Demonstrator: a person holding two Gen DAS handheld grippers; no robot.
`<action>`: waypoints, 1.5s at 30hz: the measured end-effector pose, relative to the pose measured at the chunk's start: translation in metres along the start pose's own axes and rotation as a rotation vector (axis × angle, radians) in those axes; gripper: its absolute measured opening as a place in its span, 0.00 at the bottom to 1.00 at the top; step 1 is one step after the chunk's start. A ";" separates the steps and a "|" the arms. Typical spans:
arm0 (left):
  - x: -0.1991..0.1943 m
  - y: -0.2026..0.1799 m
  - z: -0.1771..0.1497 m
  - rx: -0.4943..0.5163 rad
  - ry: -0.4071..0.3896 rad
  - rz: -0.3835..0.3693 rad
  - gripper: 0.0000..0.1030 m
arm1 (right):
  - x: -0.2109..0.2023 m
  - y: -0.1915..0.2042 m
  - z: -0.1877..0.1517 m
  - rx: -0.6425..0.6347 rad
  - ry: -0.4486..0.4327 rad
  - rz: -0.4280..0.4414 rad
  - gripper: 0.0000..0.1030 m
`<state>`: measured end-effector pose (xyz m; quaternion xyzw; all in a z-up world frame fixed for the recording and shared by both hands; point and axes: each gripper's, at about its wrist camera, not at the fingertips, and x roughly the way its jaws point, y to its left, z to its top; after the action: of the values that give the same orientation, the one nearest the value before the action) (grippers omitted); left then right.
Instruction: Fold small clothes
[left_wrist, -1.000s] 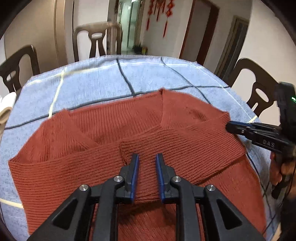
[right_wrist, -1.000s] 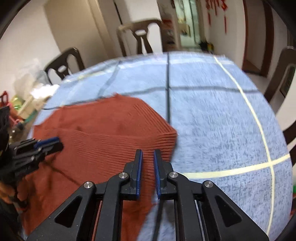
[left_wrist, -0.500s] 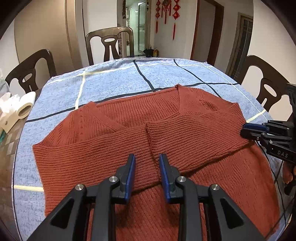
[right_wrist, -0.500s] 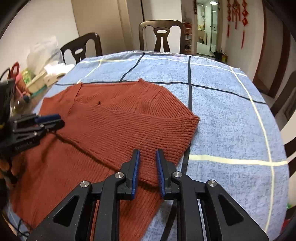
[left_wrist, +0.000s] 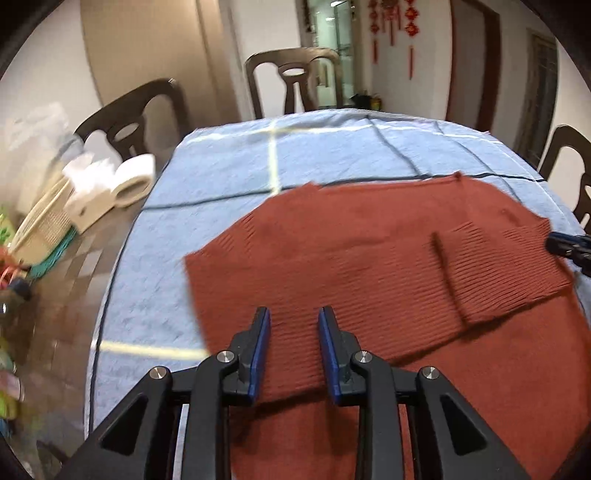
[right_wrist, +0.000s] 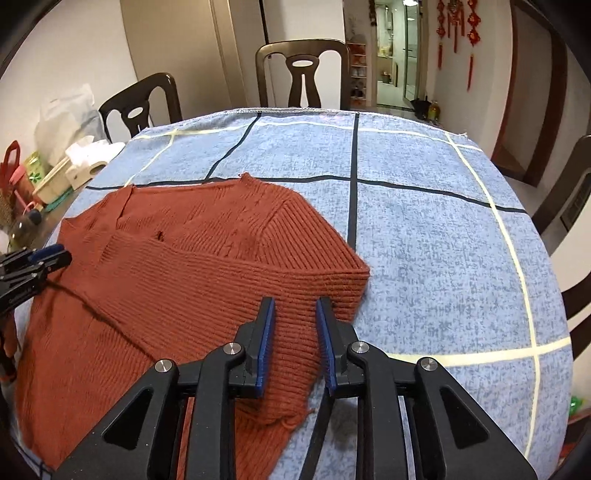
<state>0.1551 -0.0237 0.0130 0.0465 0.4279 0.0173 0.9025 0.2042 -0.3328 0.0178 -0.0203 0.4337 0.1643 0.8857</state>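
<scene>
Two tools parted, empty: left tool (left_wrist: 291, 345) | right tool (right_wrist: 293, 341) | sweater (right_wrist: 177, 280) seemingly sleeves-folded

A table covered by a blue cloth with dark and pale yellow grid lines (right_wrist: 424, 229) fills most of both views. A rust-red ribbed knit sweater (right_wrist: 177, 280) is spread flat on it at the lower left of the right wrist view, both sleeves folded across the body. At the far left, on bare glossy tabletop (left_wrist: 62, 295), a white tissue holder (left_wrist: 107, 184) and a cream basket (left_wrist: 44, 221) are seen.
</scene>
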 end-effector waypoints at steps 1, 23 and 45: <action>-0.002 0.004 -0.003 -0.007 -0.004 -0.003 0.29 | -0.006 0.003 -0.001 -0.005 -0.008 0.008 0.23; -0.045 0.020 -0.039 -0.055 -0.039 -0.036 0.40 | -0.053 0.041 -0.037 -0.073 -0.017 0.076 0.23; -0.096 0.030 -0.133 -0.247 0.017 -0.354 0.43 | -0.088 0.023 -0.136 0.215 0.030 0.275 0.48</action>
<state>-0.0084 0.0083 0.0059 -0.1406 0.4318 -0.0888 0.8865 0.0438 -0.3589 0.0037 0.1315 0.4607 0.2362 0.8454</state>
